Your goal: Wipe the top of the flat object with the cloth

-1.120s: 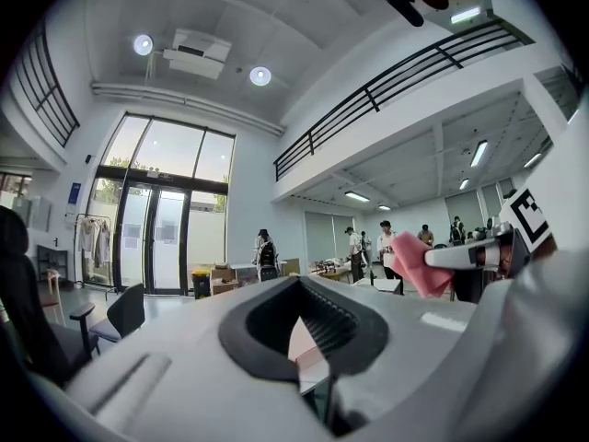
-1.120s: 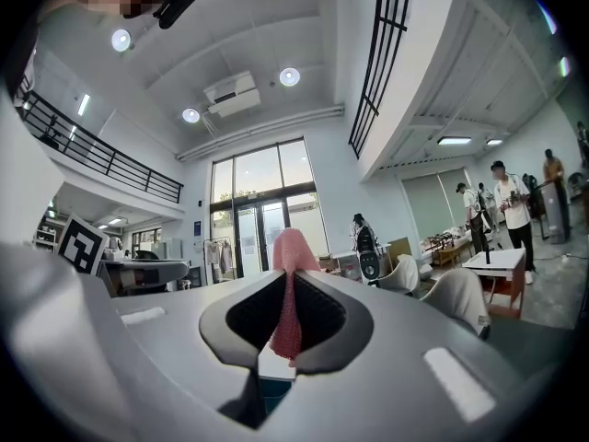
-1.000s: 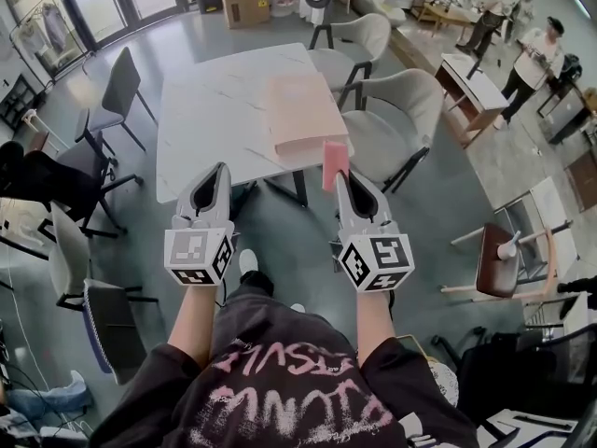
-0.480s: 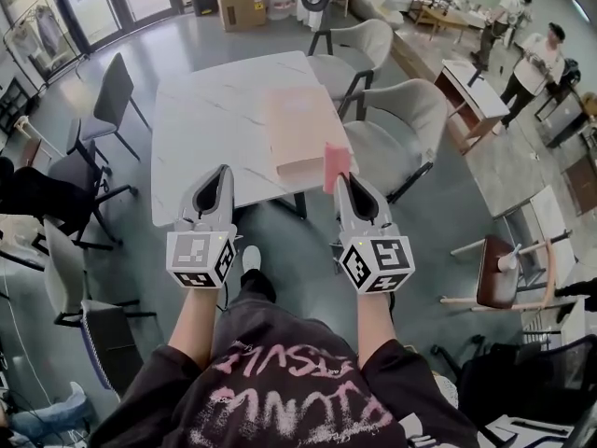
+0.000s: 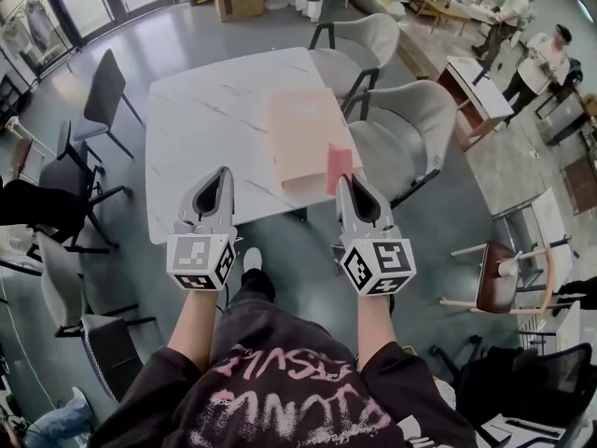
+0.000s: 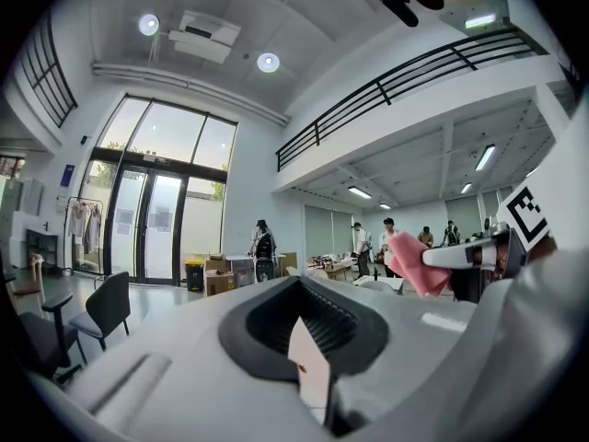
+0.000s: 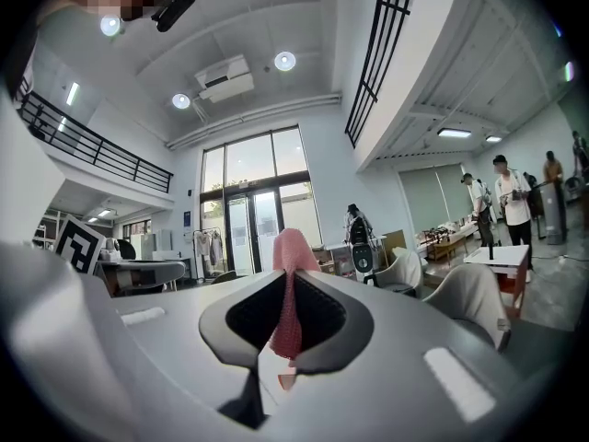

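Right gripper (image 5: 343, 181) is pinched shut on 1 edge of the pink cloth (image 5: 338, 166), soft, light stuff, the left gripper (image 5: 222, 174) is closed on nothing, and the stiff-looking tan flat object (image 5: 306, 131) lies on the table (image 5: 201, 138) ahead.

Two pale grey shells out front: the left gripper (image 5: 223, 172) and the right gripper (image 5: 342, 182), each long and tapered, with black ribbed lining inside the jaws. Behind each sits a white marker cube (image 5: 199, 260) printed with black squares. The person wears a dark short-sleeved T-shirt (image 5: 280, 390) with pink lettering across it.
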